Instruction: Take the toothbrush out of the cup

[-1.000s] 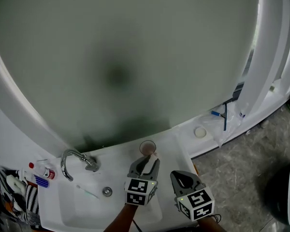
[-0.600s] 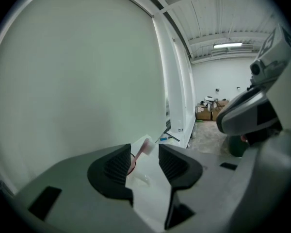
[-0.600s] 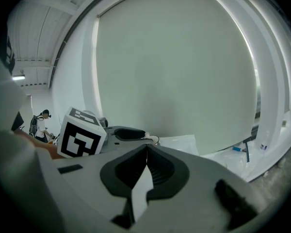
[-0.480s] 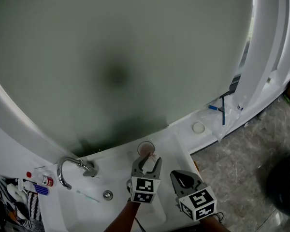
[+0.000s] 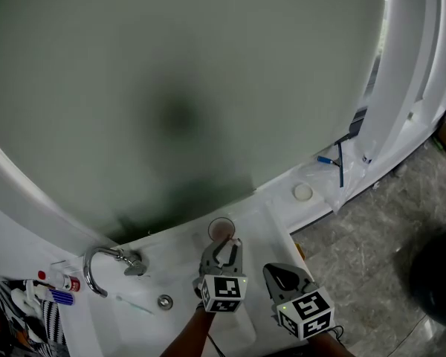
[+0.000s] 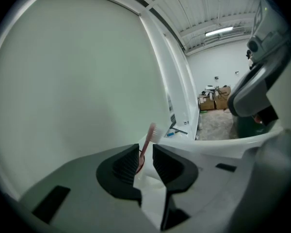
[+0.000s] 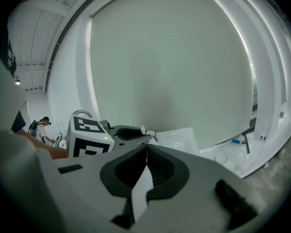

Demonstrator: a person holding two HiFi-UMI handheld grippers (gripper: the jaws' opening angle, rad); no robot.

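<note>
Left gripper [image 5: 221,248] fingers [image 6: 123,166] just narrowed from wide, still loose around the toothbrush [image 6: 146,142]; right gripper [image 7: 146,152] clenched.

The head view looks steeply down from high over the sink [image 5: 119,333]. The mirror [image 5: 178,88] fills 12 o'clock, with the left gripper [image 5: 224,245] and right gripper [image 5: 276,272] at 6. Each gripper view looks closely along its own jaws toward that mirror. The right gripper view catches the left gripper at 9 o'clock.

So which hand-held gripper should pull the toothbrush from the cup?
Left. The left hand-held gripper is at the cup; its jaws have just been closing with the toothbrush between them. The right hand-held gripper is shut, off to the side.
</note>
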